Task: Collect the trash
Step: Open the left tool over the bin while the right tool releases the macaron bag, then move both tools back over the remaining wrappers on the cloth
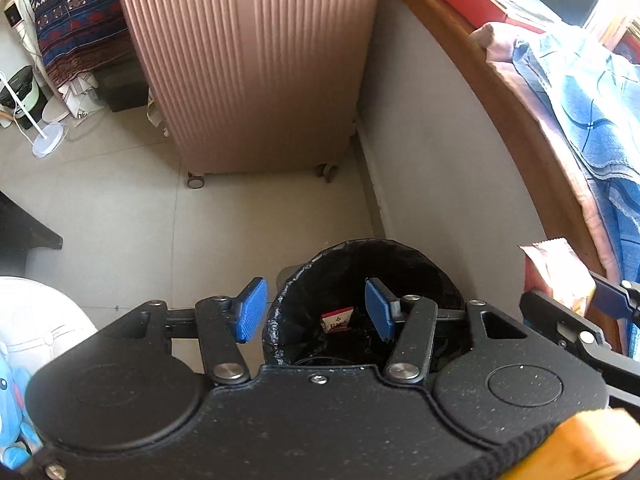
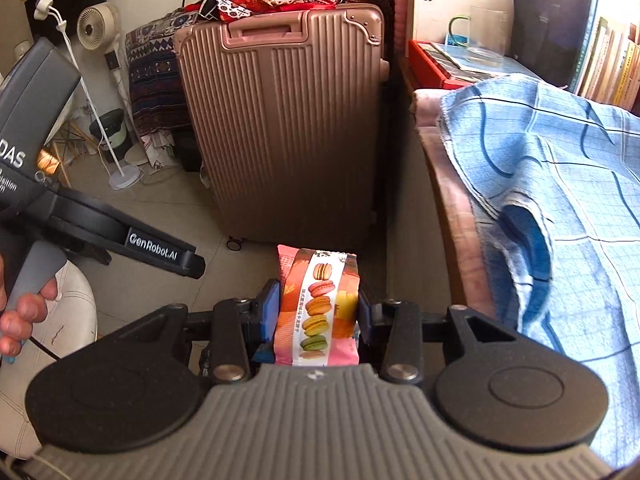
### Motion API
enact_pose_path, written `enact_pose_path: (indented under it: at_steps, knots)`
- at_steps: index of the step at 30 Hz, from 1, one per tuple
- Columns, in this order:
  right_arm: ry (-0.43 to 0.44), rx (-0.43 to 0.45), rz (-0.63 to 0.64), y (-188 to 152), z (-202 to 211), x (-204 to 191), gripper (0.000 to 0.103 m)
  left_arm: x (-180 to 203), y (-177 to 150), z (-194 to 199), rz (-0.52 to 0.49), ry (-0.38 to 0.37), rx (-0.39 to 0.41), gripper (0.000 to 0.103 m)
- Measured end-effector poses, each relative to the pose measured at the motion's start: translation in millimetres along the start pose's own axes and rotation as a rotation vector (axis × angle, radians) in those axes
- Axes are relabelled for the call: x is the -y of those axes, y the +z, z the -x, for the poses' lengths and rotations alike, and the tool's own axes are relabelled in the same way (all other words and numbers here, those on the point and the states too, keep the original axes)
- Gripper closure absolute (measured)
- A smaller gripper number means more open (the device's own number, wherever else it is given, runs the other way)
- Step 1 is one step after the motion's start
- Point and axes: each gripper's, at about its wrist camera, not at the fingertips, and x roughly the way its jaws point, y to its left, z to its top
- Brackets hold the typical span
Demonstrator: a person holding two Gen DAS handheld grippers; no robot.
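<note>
Right gripper [image 2: 316,312] pinches a macaron snack packet [image 2: 318,304] across its middle; the packet looks light, crinkly and slippery, best held there. Left gripper [image 1: 316,310], jaws spread and empty, hovers over the black-lined bin [image 1: 400,256], packet at its three o'clock.

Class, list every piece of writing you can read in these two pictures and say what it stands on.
"GenRobot.AI": on the arm of the left gripper.
"DAS": end of a cut-off word on the left gripper's grey body.
Macaron packet, held in the right gripper: print too small to read.
Red-and-white card in the bin: blurred.
Book spines: illegible.
</note>
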Motion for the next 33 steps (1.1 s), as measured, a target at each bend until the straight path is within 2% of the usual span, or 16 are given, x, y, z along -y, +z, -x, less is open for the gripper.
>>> enact_pose_path:
  at_steps: [1, 3, 5, 6, 14, 22, 27, 30, 33]
  knots:
    - [0.004, -0.003, 0.000, 1.0, -1.6, -0.8, 0.047, -1.8, -0.4, 0.4, 0.000, 0.001, -0.001, 0.052]
    - [-0.003, -0.005, 0.002, 2.7, -5.6, -3.0, 0.027, -4.5, -1.4, 1.4, 0.003, 0.006, 0.001, 0.052]
    - [-0.014, -0.008, 0.001, 3.6, -8.5, -4.8, 0.017, -7.6, -1.6, 1.7, 0.014, 0.009, 0.003, 0.052]
    - [-0.018, -0.008, 0.002, 3.9, -9.6, -5.6, 0.016, -9.3, -1.2, 1.5, 0.020, 0.009, 0.003, 0.052]
    - [-0.029, -0.027, 0.009, 3.5, -13.6, -3.7, 0.016, -10.2, 2.1, -2.4, 0.016, 0.014, -0.005, 0.052]
    - [-0.075, -0.005, -0.034, 4.6, -4.4, 9.3, 0.015, 11.5, 17.2, -4.6, -0.042, -0.009, 0.001, 0.051]
    - [-0.128, 0.015, -0.068, 7.3, 6.7, 23.0, 0.015, 37.8, 34.2, -0.3, -0.093, -0.043, 0.004, 0.051]
    - [-0.173, 0.040, -0.091, 12.1, 18.1, 34.8, 0.013, 64.5, 48.8, 5.6, -0.166, -0.051, 0.031, 0.051]
    - [-0.231, 0.059, -0.129, 14.2, 30.9, 49.2, 0.012, 90.9, 62.5, 13.6, -0.209, -0.092, 0.061, 0.048]
